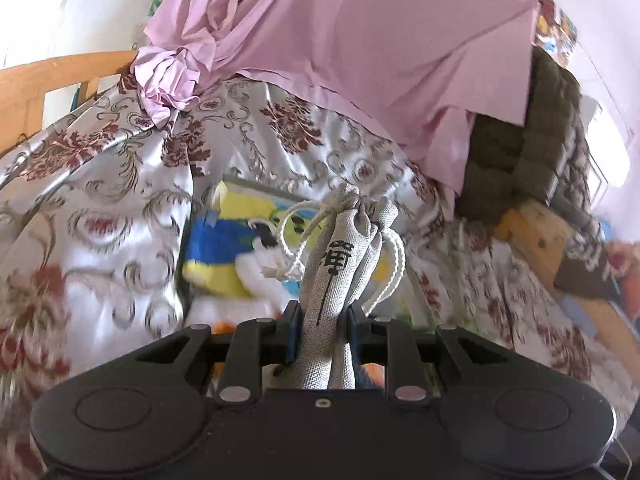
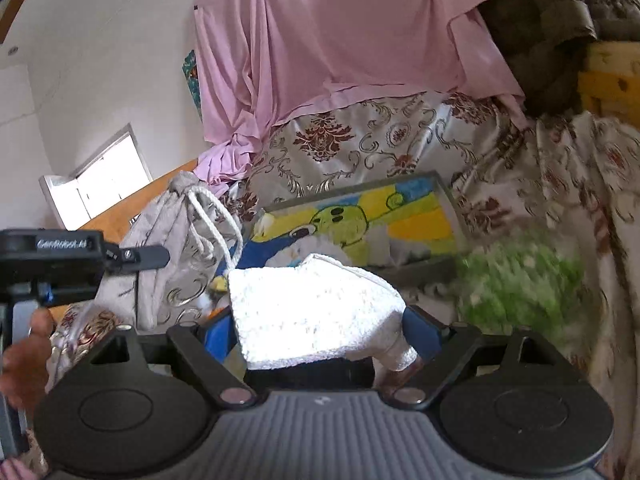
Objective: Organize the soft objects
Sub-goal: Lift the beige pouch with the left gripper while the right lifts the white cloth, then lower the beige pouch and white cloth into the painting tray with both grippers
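Left gripper (image 1: 323, 326) clamping narrow on grey linen drawstring pouch with black print (image 1: 340, 264) — pouch sticking up toward 12 o'clock, white cord looping at its neck. Right gripper (image 2: 322, 330) spreading wide, pads pressing white fluffy folded towel (image 2: 316, 312). Colourful cartoon-print tray (image 2: 360, 216) lying at 12 o'clock of towel — blurred green plush (image 2: 520, 280) at 3 o'clock.

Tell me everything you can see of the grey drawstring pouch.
The pouch is small, of coarse grey woven cloth with black printed characters. A white cord ties its gathered neck and hangs in loops. It stands nearly upright, pinched around its middle between the left gripper's black fingers, lifted above the patterned bedding.
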The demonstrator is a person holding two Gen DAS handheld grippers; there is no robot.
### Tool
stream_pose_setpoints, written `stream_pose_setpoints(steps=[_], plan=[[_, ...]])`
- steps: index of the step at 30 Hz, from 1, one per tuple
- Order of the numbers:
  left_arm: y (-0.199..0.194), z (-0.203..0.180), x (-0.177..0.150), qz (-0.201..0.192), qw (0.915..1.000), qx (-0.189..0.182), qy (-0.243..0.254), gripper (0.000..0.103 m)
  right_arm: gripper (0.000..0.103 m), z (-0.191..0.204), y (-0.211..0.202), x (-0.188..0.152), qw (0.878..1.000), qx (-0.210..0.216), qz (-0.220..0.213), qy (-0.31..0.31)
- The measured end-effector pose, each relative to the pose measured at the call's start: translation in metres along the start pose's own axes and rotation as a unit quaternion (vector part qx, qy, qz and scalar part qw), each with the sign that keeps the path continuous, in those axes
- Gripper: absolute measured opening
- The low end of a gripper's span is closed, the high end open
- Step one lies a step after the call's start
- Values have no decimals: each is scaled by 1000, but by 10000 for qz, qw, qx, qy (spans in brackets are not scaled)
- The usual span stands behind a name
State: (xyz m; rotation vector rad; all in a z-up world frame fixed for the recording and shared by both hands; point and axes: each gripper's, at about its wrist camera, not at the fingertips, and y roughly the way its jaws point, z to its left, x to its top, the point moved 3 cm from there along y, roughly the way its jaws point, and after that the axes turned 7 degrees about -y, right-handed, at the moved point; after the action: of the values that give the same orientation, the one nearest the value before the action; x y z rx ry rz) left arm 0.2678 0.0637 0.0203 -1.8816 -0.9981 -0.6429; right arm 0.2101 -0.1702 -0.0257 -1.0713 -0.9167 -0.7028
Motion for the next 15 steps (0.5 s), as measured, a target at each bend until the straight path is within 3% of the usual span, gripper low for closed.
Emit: stream_pose_setpoints(steps=[6,11,15], plan=[[54,20,41,-162,9995,6,269,27,89,10,50,34,9998,-43,15,-211],[105,52,61,-27,9998,-154,79,27,88,23,91,55,9995,-83,15,-302],[136,75,79,-183,9994,-232,-152,27,89,29,127,67,9995,-129,91,-286]])
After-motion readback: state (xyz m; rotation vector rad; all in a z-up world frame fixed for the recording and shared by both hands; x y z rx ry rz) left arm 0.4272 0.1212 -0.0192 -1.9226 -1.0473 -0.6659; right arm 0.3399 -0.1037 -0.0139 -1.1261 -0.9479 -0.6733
